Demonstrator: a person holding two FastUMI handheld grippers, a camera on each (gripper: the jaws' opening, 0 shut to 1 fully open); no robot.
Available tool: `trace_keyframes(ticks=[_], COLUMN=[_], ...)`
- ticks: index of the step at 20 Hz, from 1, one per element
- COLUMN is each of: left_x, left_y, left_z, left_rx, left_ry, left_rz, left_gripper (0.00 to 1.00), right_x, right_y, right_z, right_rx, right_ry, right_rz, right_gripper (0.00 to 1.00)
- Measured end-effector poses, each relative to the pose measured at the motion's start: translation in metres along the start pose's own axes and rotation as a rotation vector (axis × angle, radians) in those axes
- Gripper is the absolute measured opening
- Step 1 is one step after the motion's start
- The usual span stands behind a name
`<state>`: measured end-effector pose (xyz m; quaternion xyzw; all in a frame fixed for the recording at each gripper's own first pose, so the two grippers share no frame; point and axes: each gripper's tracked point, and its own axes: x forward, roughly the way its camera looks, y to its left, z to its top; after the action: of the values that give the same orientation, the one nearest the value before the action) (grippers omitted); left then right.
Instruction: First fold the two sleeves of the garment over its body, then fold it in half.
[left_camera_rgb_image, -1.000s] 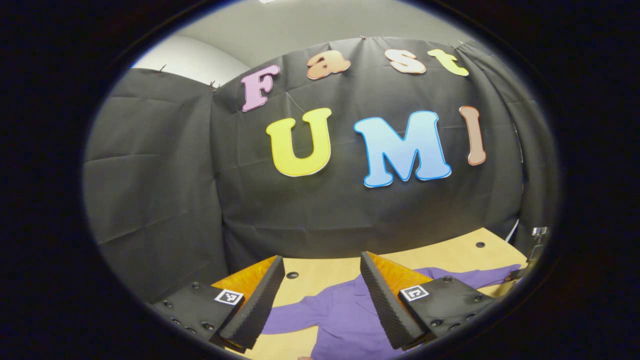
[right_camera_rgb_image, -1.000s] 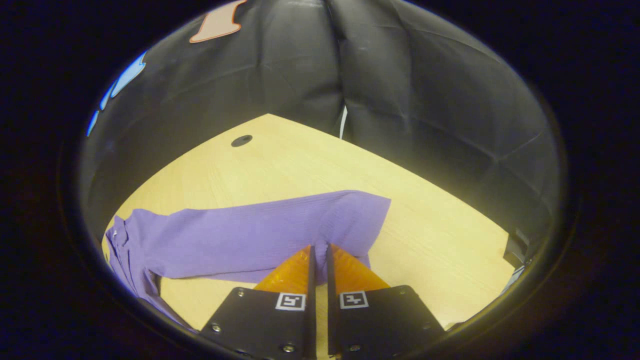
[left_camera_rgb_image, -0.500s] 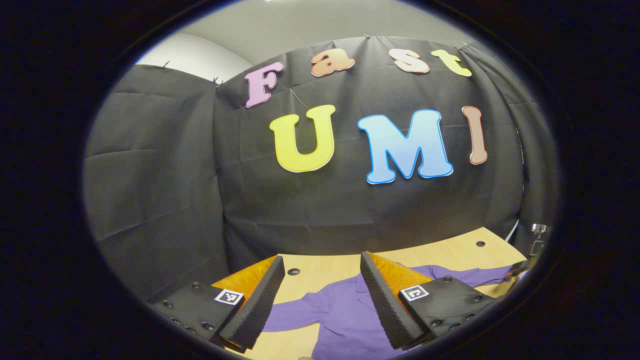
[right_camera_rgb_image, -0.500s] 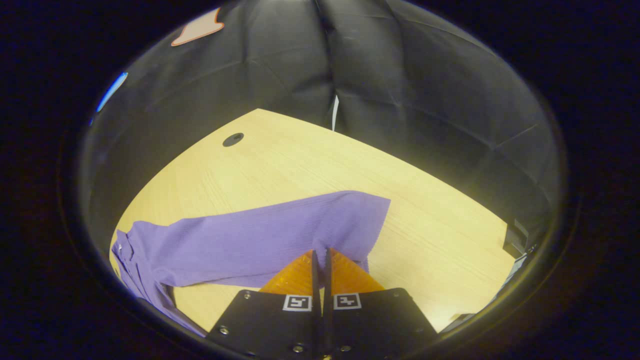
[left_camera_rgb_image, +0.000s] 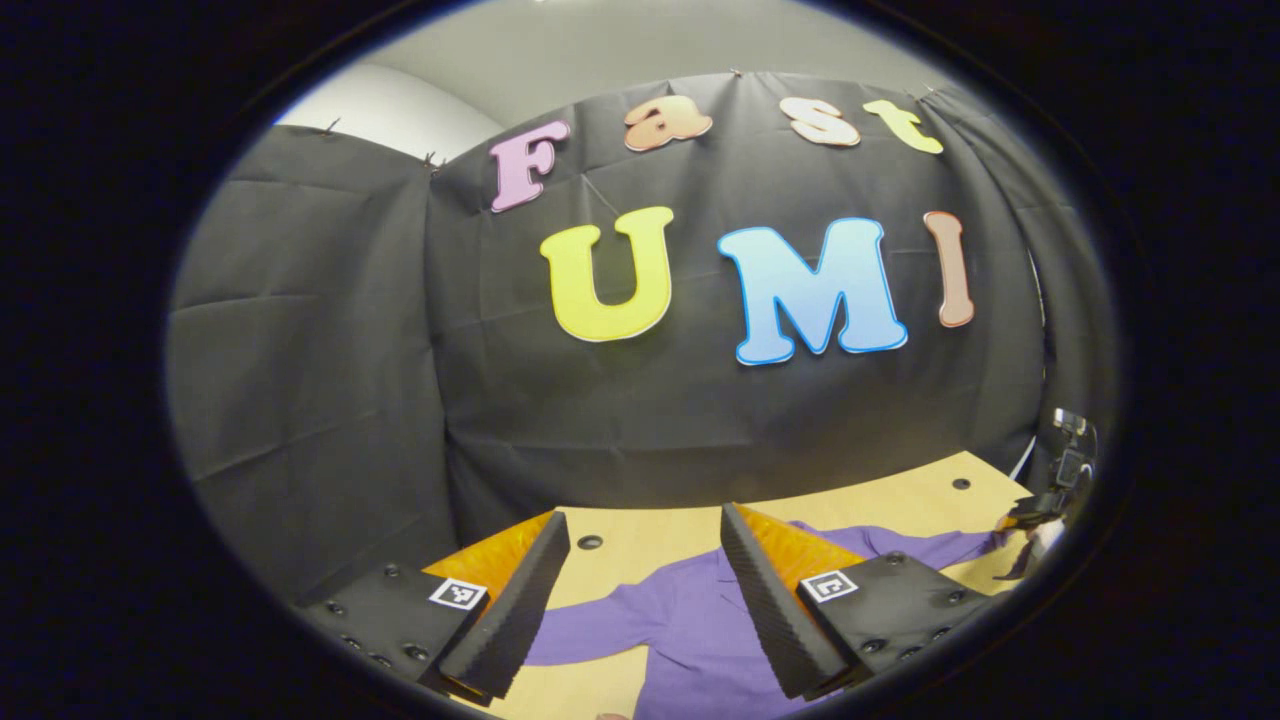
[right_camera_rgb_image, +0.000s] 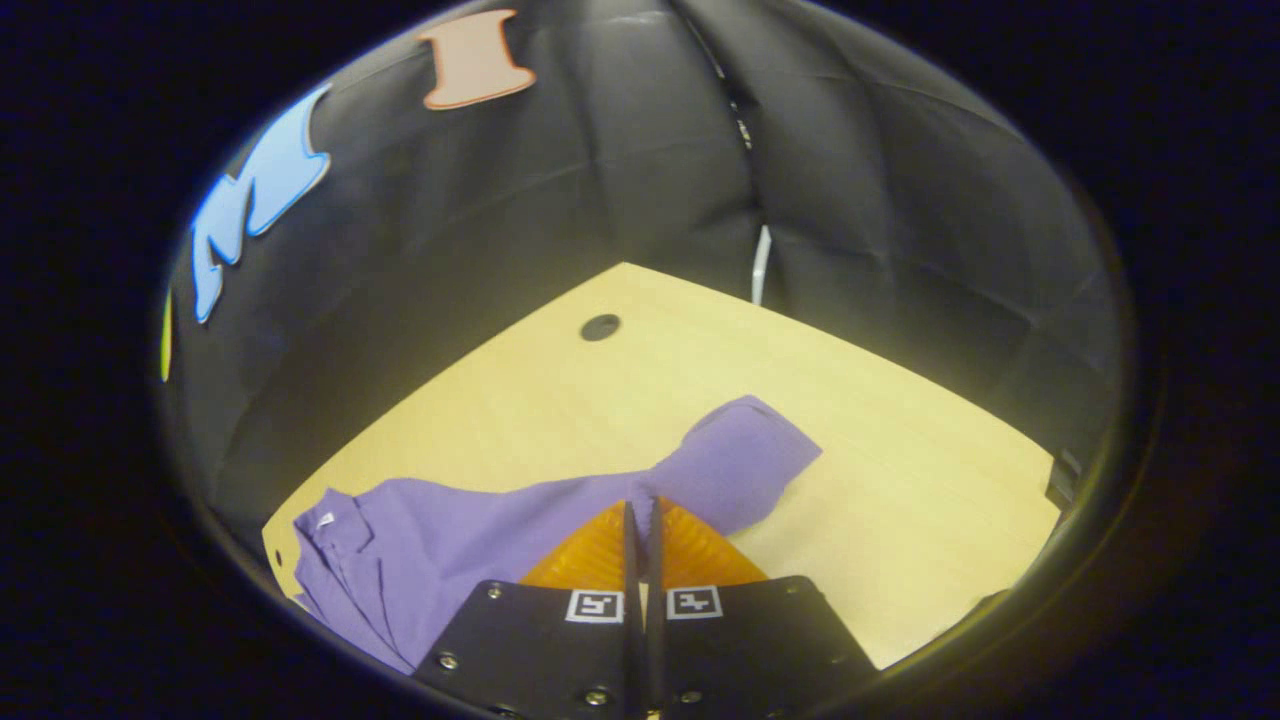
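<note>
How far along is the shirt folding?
Early. Nothing is folded yet: the purple shirt lies spread on the wooden table. In hand: the right tool is shut on one sleeve, whose end bends as it lifts. The left tool hangs open above the other sleeve. Left: both sleeves, then halving.

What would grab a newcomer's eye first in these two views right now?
The purple garment on the pale wooden table stands out most. The right gripper is pinched on its sleeve, which rises in a bunched peak near the cuff. In the left gripper view, the left gripper hangs wide open above the garment's collar end, gripping nothing.
</note>
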<state>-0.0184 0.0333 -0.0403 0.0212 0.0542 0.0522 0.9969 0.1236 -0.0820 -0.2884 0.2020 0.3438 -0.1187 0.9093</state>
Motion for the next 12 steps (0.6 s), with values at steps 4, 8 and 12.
trace_keyframes(ticks=[4,8,12], left_x=[-0.002,-0.003,-0.004], left_y=[0.024,0.061,0.104], left_z=[-0.01,-0.023,-0.032], left_rx=[-0.003,-0.01,-0.01], left_ry=[0.014,0.032,0.049], left_rz=[0.017,0.054,0.1], left_gripper=[1.0,1.0,1.0], right_x=[-0.012,-0.026,-0.04], right_y=[0.077,0.15,0.208], right_z=[-0.012,-0.033,-0.059], right_rx=[-0.055,-0.104,-0.14], right_ry=[-0.004,0.007,0.027], right_rz=[0.112,0.207,0.279], right_gripper=[0.01,0.01,0.02])
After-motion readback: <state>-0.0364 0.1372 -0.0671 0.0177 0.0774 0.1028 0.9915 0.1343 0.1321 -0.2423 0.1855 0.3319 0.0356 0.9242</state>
